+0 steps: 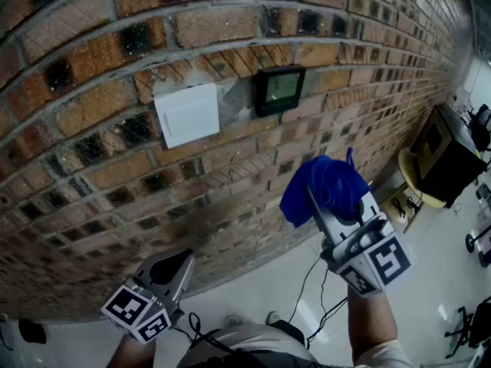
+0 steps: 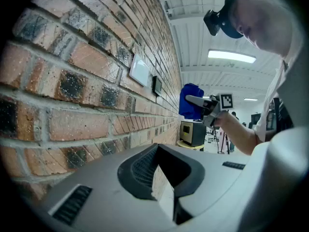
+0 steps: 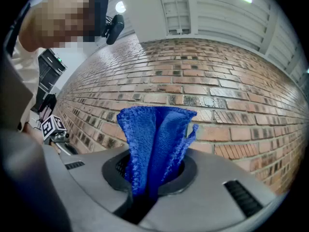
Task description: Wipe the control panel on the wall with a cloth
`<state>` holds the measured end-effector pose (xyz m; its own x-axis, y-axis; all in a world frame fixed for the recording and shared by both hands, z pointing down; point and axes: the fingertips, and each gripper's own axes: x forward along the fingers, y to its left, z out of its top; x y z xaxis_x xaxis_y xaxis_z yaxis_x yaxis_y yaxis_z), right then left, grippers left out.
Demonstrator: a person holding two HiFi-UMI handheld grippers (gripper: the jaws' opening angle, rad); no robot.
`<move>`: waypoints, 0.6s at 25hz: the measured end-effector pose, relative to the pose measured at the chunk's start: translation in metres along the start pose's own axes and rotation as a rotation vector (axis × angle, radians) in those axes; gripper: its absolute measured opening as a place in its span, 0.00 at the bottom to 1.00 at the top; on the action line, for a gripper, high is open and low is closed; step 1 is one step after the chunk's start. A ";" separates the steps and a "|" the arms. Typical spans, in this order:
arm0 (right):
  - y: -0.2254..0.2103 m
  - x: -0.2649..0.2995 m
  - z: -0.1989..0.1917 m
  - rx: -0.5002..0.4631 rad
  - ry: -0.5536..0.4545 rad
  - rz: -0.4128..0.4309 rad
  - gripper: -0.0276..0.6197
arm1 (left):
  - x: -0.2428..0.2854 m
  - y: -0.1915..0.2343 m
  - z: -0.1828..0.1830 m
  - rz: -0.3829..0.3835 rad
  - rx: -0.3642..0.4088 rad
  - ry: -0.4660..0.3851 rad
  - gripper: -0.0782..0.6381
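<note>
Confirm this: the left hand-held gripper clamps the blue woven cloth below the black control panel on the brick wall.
No: the right hand-held gripper clamps the blue woven cloth below the black control panel on the brick wall; the right gripper view shows it.

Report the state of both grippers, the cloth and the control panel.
Left gripper, jaws slightly apart, empty.
Right gripper, shut on the cloth.
Cloth, bunched, held below the control panel.
Control panel, mounted on the brick wall, uncovered, untouched.
</note>
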<state>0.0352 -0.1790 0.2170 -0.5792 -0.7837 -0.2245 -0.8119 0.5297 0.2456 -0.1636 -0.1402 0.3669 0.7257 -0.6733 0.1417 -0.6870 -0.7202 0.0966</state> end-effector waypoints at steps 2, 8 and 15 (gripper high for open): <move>-0.010 0.022 0.012 -0.007 -0.022 0.025 0.18 | 0.007 -0.004 0.003 0.016 0.003 -0.002 0.11; -0.025 0.090 0.040 -0.075 -0.070 0.131 0.18 | 0.015 -0.015 0.007 0.111 -0.015 -0.027 0.11; -0.038 0.119 0.034 -0.140 -0.064 0.196 0.18 | 0.016 -0.026 -0.011 0.217 -0.071 -0.011 0.11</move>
<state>-0.0051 -0.2812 0.1486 -0.7314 -0.6462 -0.2180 -0.6683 0.6155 0.4179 -0.1346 -0.1301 0.3773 0.5605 -0.8133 0.1560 -0.8278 -0.5447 0.1345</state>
